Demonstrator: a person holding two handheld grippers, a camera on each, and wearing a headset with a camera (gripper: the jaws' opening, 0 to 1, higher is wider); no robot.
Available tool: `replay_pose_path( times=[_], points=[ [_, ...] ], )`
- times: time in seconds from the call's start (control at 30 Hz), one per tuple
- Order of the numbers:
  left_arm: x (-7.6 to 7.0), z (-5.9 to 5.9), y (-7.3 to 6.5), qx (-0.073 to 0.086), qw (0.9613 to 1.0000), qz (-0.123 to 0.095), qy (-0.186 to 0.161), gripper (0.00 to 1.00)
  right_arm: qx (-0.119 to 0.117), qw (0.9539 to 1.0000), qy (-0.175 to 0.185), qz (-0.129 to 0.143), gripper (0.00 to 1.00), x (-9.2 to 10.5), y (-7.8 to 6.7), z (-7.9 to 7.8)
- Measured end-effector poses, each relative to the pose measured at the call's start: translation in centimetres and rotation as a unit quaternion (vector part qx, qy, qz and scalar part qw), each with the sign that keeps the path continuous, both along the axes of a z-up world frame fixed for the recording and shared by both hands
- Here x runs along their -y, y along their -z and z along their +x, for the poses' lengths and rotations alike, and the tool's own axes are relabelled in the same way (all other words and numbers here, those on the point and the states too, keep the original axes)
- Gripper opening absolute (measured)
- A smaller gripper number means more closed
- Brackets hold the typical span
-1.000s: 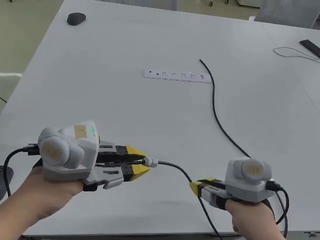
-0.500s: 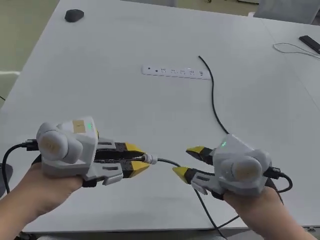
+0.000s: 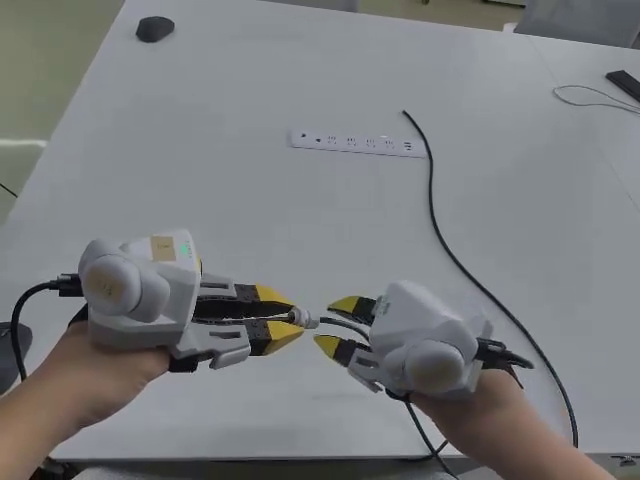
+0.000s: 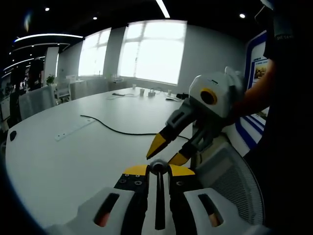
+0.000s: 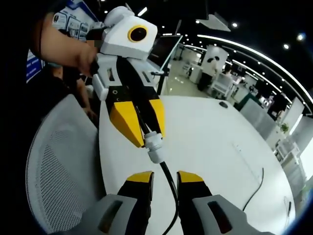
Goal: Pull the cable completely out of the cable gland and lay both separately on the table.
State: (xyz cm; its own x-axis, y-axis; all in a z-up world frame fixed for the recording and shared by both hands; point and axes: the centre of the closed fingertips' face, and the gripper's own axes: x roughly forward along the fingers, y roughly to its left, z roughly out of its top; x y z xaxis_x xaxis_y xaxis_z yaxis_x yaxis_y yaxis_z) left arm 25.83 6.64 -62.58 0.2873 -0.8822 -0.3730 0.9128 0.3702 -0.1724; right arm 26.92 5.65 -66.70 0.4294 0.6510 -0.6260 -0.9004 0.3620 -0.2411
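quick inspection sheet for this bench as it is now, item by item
surface: white tabletop, smooth.
job's things: small white plastic cable gland, with the thin black cable running out of it.
clutter: white power strip; black oval mouse at a far corner.
grippers: left gripper shut on the gland; right gripper open, jaws either side of the cable beside the gland.
cables: black cable trails past the strip's end; thin white lead far right.
surroundings: pale mesh chair; bright windows.
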Motion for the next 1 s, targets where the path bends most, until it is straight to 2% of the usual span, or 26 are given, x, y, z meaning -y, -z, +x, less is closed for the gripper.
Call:
replay_pose_path(
  times=[0.1,0.27,0.8,1.0],
  points=[
    [-0.03,0.00,0.15,-0.002,1.0000,0.002,0.000,0.15,0.005,0.9999,-0.006,-0.009,0.10,0.01,0.17,0.07],
    [-0.07,-0.02,0.24,-0.003,1.0000,0.002,0.000,0.15,0.006,1.0000,0.000,-0.002,0.03,0.22,-0.12,0.35],
    [-0.21,0.11,0.72,-0.006,1.0000,0.007,-0.001,0.15,0.009,0.9999,-0.005,-0.002,0.00,-0.19,-0.07,0.06],
    [-0.30,0.32,0.68,-0.004,1.0000,0.007,-0.003,0.15,-0.011,0.9998,0.015,0.009,0.00,-0.01,0.29,0.45]
  ],
)
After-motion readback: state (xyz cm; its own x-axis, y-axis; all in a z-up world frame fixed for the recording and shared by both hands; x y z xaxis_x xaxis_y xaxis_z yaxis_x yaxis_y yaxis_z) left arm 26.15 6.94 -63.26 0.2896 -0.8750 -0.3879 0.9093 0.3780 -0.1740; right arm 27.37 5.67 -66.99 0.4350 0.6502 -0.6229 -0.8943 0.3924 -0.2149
